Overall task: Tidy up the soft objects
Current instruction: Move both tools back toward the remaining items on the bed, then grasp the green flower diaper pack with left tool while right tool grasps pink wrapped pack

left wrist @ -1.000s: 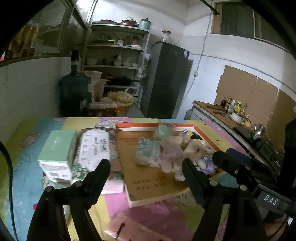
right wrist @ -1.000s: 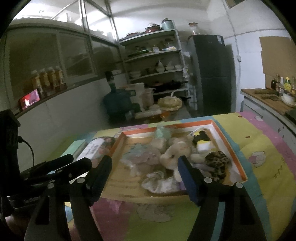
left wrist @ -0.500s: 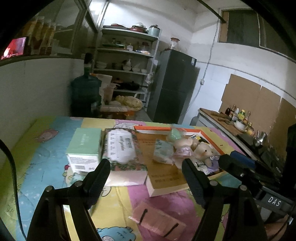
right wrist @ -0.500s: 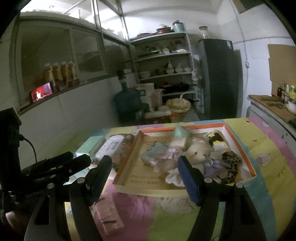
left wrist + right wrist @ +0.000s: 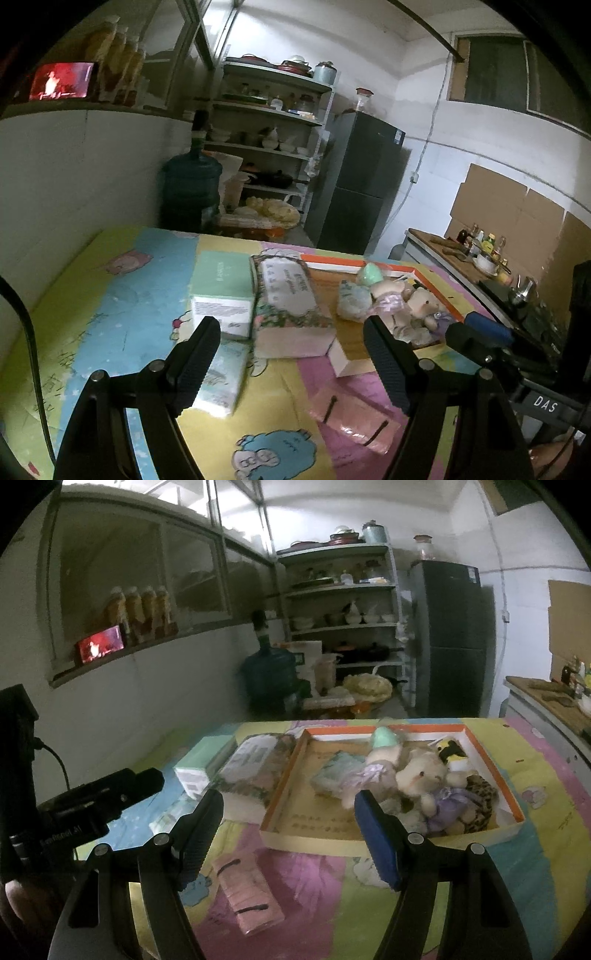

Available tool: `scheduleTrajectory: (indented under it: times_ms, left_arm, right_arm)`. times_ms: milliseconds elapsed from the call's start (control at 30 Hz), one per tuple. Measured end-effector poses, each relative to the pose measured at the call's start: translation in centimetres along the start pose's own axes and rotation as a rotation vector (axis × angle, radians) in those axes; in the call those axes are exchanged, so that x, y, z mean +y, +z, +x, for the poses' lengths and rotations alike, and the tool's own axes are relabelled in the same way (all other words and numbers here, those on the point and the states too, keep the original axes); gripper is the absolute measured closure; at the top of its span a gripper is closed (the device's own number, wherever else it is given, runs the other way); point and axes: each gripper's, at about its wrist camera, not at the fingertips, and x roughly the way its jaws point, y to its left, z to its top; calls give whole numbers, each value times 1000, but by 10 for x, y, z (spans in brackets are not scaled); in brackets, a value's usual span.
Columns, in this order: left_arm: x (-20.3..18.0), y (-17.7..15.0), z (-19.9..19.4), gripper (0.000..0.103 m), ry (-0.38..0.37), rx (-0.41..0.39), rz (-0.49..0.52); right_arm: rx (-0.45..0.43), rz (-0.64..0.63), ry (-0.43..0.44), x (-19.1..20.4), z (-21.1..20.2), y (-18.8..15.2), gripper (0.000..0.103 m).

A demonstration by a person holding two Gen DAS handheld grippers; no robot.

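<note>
A shallow orange-rimmed cardboard box (image 5: pixel 513 808) (image 5: pixel 341 363) holds a heap of plush toys (image 5: pixel 421 775) (image 5: pixel 410 299) and a small pale-green tissue pack (image 5: pixel 332 771) (image 5: pixel 352 299). Left of the box lie a floral wipes pack (image 5: pixel 288 299) (image 5: pixel 255 768) and a mint-green carton (image 5: pixel 221 284) (image 5: pixel 199 764). A light tissue pack (image 5: pixel 221 380) lies under my left fingers. A pink packet (image 5: pixel 354 417) (image 5: pixel 247 893) lies near the front. My left gripper (image 5: pixel 291 354) and right gripper (image 5: pixel 290 823) both hang open above the table, short of the objects, nothing between their fingers.
A colourful cartoon cloth (image 5: pixel 129 317) covers the table. Behind it stand a water jug (image 5: pixel 192 184), shelves with dishes (image 5: pixel 266 140) and a dark fridge (image 5: pixel 362 184). A counter with bottles (image 5: pixel 480 251) runs along the right wall. The other gripper's body shows at each view's edge.
Both grippers have drawn back from the box, so more of the near table shows: the pink packet and the light tissue pack have come into view. Jaws stay equally wide.
</note>
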Motion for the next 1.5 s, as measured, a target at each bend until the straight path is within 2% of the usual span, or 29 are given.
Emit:
scheduleTrajectory:
  times_ms: [367, 900, 1100, 1333, 1367, 1400, 1433, 1500]
  left_arm:
    - [23, -15, -7, 24, -9, 7, 13]
    - [53, -33, 8, 24, -47, 55, 71]
    - [60, -32, 22, 24, -57, 94, 108]
    - [60, -36, 46, 24, -44, 189, 178]
    - [59, -37, 50, 24, -36, 203, 194]
    - [58, -37, 52, 24, -32, 209, 203]
    - [58, -37, 56, 24, -23, 220, 218]
    - [57, -38, 60, 24, -18, 235, 231]
  right_arm:
    - [65, -33, 34, 22, 19, -16, 28]
    - [270, -80, 116, 30, 72, -58, 28]
    - [307, -109, 109, 31, 83, -65, 28]
    - [335, -149, 98, 35, 91, -71, 29]
    - [334, -152, 95, 35, 92, -71, 32]
    - [333, -151, 92, 35, 92, -71, 45]
    - [333, -151, 87, 35, 92, -71, 53]
    - [332, -146, 83, 34, 93, -69, 54]
